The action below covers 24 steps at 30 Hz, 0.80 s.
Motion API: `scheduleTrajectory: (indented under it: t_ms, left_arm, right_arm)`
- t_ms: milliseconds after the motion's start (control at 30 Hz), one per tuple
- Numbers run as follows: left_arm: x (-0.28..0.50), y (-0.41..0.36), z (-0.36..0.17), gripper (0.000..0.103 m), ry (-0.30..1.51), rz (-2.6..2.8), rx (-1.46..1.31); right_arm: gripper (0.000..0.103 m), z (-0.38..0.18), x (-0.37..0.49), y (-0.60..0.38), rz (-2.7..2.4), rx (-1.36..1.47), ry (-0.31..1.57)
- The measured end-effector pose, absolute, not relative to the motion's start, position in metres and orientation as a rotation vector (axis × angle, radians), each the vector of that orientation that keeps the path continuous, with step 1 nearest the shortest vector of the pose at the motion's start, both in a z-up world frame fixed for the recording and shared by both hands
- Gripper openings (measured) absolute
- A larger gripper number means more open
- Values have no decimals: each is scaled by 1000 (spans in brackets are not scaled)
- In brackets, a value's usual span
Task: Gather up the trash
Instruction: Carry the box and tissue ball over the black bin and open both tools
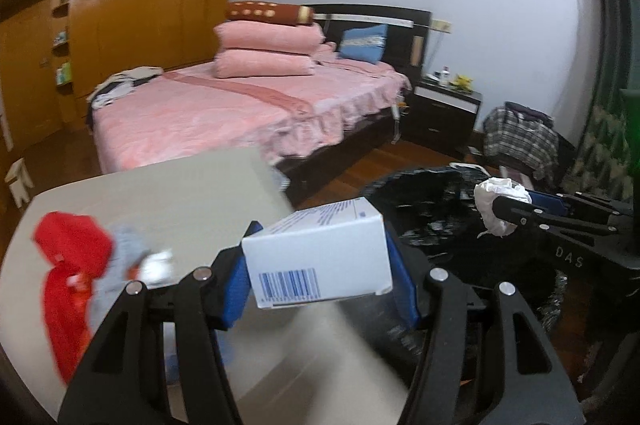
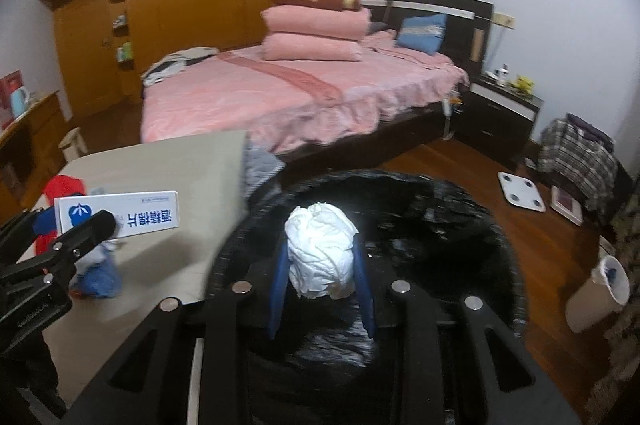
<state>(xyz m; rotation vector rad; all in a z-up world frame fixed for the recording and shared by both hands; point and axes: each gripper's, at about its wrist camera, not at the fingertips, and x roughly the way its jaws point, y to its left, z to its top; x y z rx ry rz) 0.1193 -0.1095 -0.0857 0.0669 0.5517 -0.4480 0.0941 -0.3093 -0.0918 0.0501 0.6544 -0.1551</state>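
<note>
Trash is held in both grippers. A white box (image 1: 316, 257) with a blue barcode is clamped between the blue pads of the left gripper (image 1: 320, 285), above the edge of the tabletop (image 1: 160, 193) and just beside the bin; in the right wrist view the same box (image 2: 118, 213) is seen with blue printed characters on its side. A crumpled white paper wad (image 2: 320, 251) is pinched by the right gripper (image 2: 322, 281), directly over the mouth of a bin lined with a black bag (image 2: 440, 225). From the left wrist view the wad (image 1: 500, 201) is seen above the bin's far rim (image 1: 420, 181). On the tabletop a red wrapper (image 1: 72, 257) is left, with a greyish scrap (image 1: 128, 257) just beside it, possibly cloth or foil; motion blur prevents a firm call. A pink bed (image 2: 300, 97) is noted behind, and a small white bin (image 2: 600, 289) on the wood floor to the right.
</note>
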Motion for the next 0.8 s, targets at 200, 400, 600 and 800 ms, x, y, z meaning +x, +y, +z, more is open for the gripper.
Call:
scheduleTrajectory:
  t_ms: [200, 400, 600, 800]
  left_arm:
    - [133, -160, -102, 57, 588, -527, 67]
    - [143, -189, -115, 77, 621, -596, 72]
    - [141, -173, -112, 87, 612, -577, 59]
    - [127, -130, -99, 95, 564, -468, 79]
  right_arm:
    - [31, -103, 93, -348, -233, 64, 667]
    - [41, -108, 91, -370, -290, 74, 666]
    - [77, -108, 86, -376, -327, 81, 642]
    - [97, -98, 85, -361, -314, 71, 601]
